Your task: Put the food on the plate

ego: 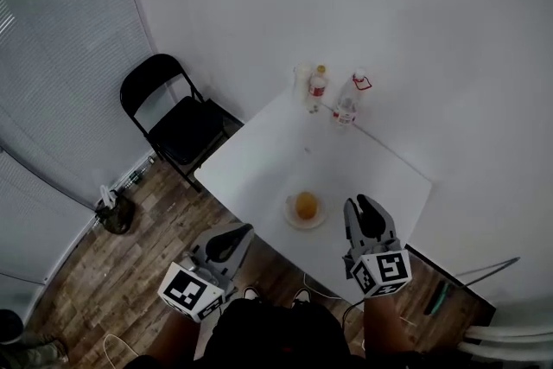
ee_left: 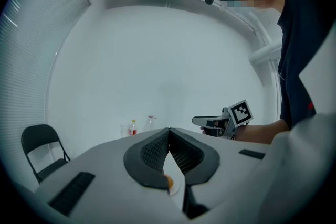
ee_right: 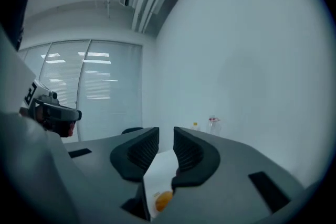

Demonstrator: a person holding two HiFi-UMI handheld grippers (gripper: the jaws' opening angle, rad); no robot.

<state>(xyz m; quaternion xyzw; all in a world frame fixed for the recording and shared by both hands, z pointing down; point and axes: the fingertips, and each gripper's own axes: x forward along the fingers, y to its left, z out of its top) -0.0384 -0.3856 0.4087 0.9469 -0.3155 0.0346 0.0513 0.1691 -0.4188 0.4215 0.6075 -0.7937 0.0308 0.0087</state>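
- white square tabletop (ego: 363, 168), pushed into the corner of the white walls. most of it is bare, so there is free working room along the near edge.
- black folding chair (ego: 177, 121) stands off the tabletop's far left side on the wood-plank floor (ego: 112, 272), out of the person's way.
- left tongs (ego: 235, 236): held low over the floor, just off the near left edge of the tabletop and well short of the plate. in the left gripper view the tongs are clenched, tips meeting, nothing caught between them. reads as parked, not working.
- right tongs (ego: 360, 205): hovering over the tabletop just right of the plate, pointing away from the person. the right gripper view shows only a narrow slot between the ribbed pads (ee_right: 185, 150), with nothing in it, so they are released and empty. being this near the plate fits a hand that has no load to carry.
- small bottle with a red label and yellow cap (ego: 317, 86) and clear plastic bottle with a red neck ring (ego: 350, 99): grouped at the far corner by the wall, well apart from the plate, apparently not part of the job.
- small round white plate (ego: 292, 219): near the front edge, between the two tongs, within easy reach of either.
- round orange piece of food (ego: 306, 205): sits in the middle of the plate, touched by neither tongs. judged from this, the placing looks done.
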